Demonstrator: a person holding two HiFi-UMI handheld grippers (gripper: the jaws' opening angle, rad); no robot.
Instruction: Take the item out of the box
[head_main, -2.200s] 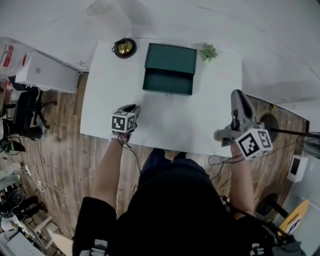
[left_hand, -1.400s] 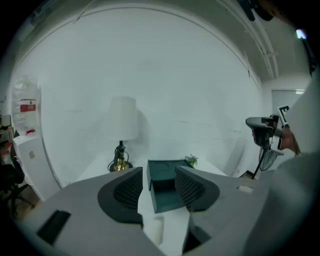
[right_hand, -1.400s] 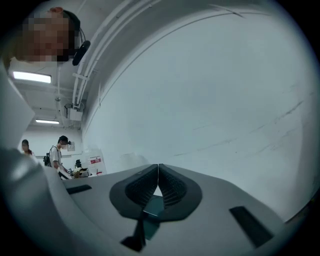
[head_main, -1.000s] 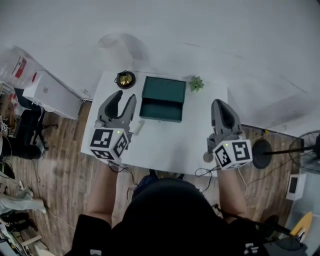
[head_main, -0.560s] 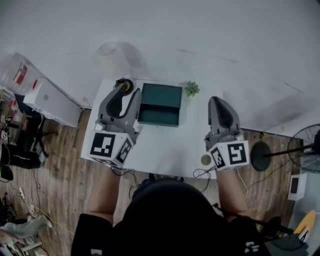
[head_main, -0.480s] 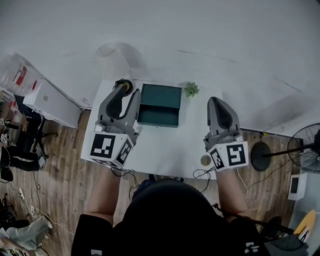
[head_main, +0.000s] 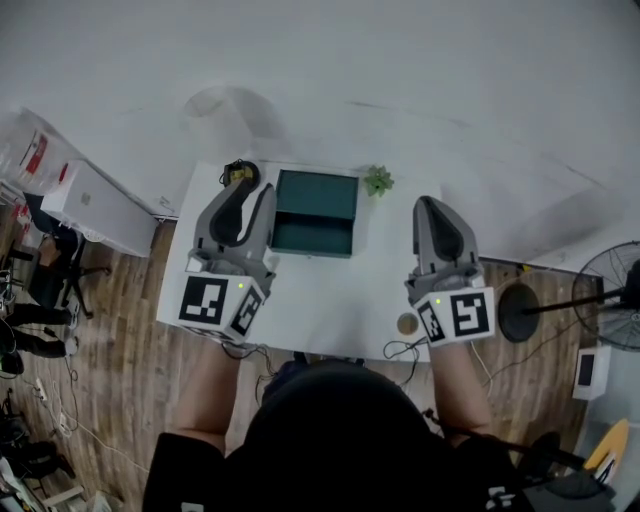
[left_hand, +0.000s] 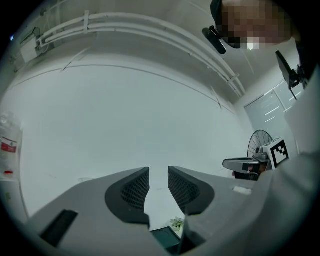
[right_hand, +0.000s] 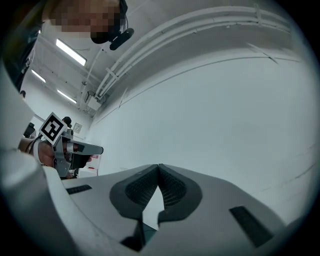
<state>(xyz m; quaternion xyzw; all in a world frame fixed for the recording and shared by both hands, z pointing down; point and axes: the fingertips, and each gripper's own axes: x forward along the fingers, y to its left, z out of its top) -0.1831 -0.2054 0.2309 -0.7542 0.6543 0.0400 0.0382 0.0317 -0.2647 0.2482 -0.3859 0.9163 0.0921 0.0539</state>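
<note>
Lifts left gripper (head_main: 245, 193) and right gripper (head_main: 433, 204) off table (head_main: 330, 300). Narrows left jaws to a half gap, empty; keeps right pressed together, empty. Leaves open green box (head_main: 315, 212) ahead-below, between both, untouched; item inside not discernible. No reach yet.

A white table (head_main: 330, 300) stands with its far edge against a plain pale wall (head_main: 400, 60), on a brown wood-plank floor (head_main: 110, 390). Beyond the table's left edge sit a white cabinet (head_main: 95, 205), or perhaps a large carton, and a black office chair (head_main: 48, 270). A pedestal fan (head_main: 612, 300) stands off its right edge. Strip lights (right_hand: 70, 52) line the ceiling, and white conduits (left_hand: 150, 27) run high along the wall.
</note>
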